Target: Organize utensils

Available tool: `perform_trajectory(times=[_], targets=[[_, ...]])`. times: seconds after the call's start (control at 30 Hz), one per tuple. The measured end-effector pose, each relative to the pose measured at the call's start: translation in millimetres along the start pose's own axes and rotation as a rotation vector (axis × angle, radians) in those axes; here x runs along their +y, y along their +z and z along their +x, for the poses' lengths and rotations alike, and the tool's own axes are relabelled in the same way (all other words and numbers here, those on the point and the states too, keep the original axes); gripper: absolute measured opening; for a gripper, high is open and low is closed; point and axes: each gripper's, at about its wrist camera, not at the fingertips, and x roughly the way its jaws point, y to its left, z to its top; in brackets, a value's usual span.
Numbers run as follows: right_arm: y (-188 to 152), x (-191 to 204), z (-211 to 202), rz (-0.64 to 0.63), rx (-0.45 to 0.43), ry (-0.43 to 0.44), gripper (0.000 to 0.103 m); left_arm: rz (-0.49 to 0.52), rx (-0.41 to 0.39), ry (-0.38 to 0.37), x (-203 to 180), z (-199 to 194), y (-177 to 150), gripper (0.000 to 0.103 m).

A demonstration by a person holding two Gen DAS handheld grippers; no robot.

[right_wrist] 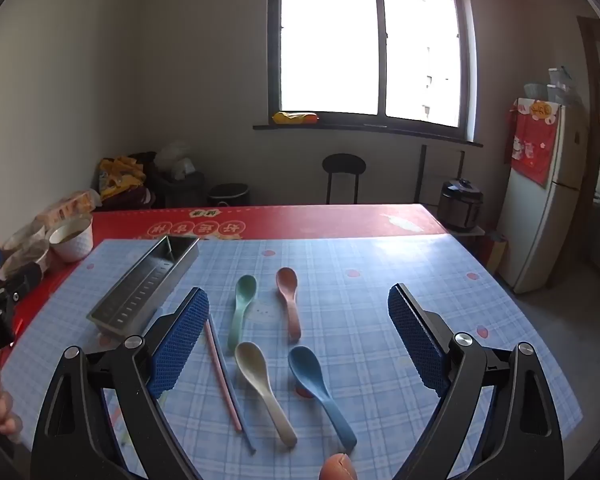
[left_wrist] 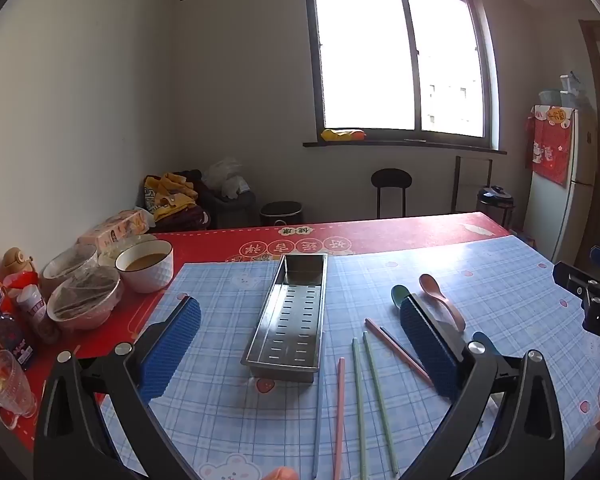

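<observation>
A steel perforated utensil tray [left_wrist: 288, 316] [right_wrist: 144, 286] stands empty on the blue checked mat. Right of it lie several chopsticks: green ones [left_wrist: 374, 396], pink ones [left_wrist: 398, 350] and a blue one [left_wrist: 319, 404]. In the right wrist view four spoons lie on the mat: green [right_wrist: 242, 308], pink [right_wrist: 289, 300], cream [right_wrist: 262, 386] and blue [right_wrist: 320, 390], with a pink and a blue chopstick [right_wrist: 222, 376] beside them. My left gripper [left_wrist: 300, 344] is open above the tray's near end. My right gripper [right_wrist: 298, 336] is open above the spoons. Neither holds anything.
Bowls [left_wrist: 84, 304], one with brown liquid [left_wrist: 145, 266], a glass [left_wrist: 8, 380], a bottle [left_wrist: 4, 328] and packets crowd the red tablecloth's left edge. The other gripper shows at the frame edge [left_wrist: 596, 300]. A stool [left_wrist: 391, 192] and fridge [right_wrist: 540, 200] stand beyond the table.
</observation>
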Motion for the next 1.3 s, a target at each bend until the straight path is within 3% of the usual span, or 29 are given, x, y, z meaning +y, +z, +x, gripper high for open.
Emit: perform_trajectory(times=[1.3], targets=[[-1, 6, -2, -0.006, 0.009, -0.036, 0.088, -0.036, 0.014, -0.016, 11, -4, -7, 0.098]])
